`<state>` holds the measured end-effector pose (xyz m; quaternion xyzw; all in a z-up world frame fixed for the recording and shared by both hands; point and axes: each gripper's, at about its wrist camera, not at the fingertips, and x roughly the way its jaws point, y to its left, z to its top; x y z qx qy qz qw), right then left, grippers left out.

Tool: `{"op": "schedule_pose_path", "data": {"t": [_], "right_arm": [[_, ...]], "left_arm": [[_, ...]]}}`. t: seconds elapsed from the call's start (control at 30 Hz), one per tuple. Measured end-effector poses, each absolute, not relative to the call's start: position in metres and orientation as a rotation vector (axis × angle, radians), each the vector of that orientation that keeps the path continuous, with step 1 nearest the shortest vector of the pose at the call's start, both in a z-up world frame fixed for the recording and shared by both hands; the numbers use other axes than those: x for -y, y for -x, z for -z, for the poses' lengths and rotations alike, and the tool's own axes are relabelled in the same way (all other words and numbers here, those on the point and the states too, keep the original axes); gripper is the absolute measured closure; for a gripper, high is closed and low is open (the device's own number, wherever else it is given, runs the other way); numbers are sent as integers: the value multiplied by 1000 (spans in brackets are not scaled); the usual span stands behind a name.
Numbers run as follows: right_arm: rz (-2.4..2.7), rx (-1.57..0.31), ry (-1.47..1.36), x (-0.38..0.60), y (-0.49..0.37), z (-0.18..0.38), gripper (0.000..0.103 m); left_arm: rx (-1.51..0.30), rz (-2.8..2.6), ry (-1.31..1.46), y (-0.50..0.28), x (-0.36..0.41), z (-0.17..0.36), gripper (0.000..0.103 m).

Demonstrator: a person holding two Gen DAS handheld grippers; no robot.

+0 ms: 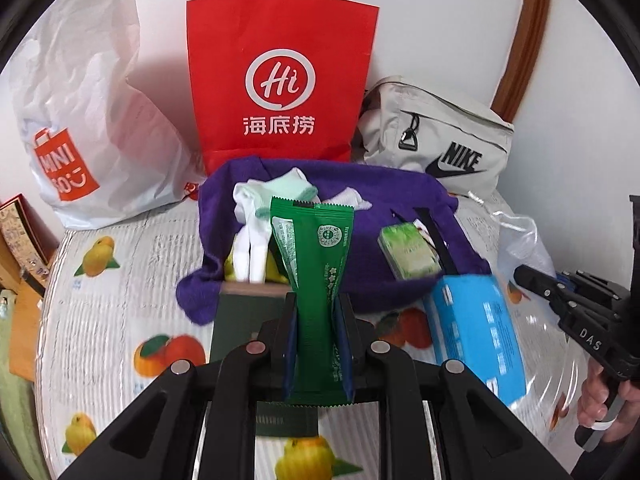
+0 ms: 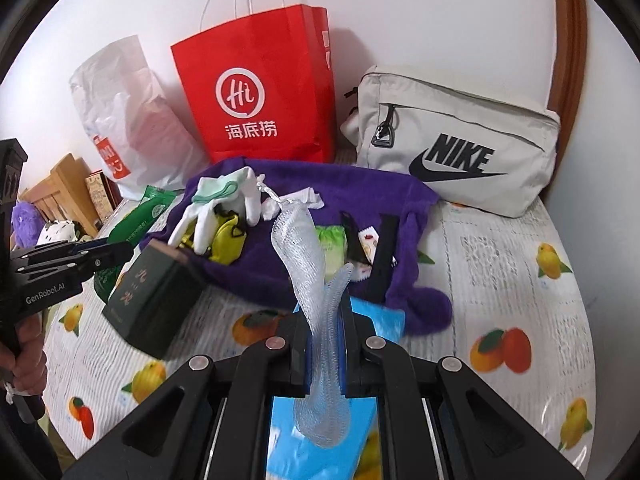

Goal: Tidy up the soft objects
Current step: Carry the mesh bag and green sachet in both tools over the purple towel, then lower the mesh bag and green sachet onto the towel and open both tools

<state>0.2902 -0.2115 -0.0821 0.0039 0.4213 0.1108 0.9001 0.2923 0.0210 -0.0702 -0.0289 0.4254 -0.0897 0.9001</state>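
My left gripper point(image 1: 316, 308) is shut on a green foil packet point(image 1: 316, 264) that stands up between its pads. My right gripper point(image 2: 324, 320) is shut on a translucent white mesh net point(image 2: 300, 248) that trails upward from it. Behind both lies a purple cloth point(image 1: 400, 200) point(image 2: 360, 192) with white socks point(image 1: 252, 220) point(image 2: 224, 196), a yellow item point(image 2: 228, 240) and a green tissue pack point(image 1: 408, 252) on it. In the right wrist view the left gripper point(image 2: 116, 256) shows at the left with the green packet point(image 2: 136, 216).
A red paper bag point(image 1: 280, 80), a white plastic bag point(image 1: 92, 120) and a beige Nike bag point(image 2: 460, 148) stand along the wall. A dark green box point(image 2: 152, 300) and a blue pack point(image 1: 476, 328) lie on the fruit-print table cover point(image 2: 500, 280).
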Motion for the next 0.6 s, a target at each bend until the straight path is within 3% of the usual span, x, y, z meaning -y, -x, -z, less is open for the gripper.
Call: {"op": "schedule_pose_path", "data": {"t": [0.6], "right_arm": [[-236,-930,-48,214,-378,104,93]], "left_arm": [[-935,191,101,-377,-12,89,86]]}}
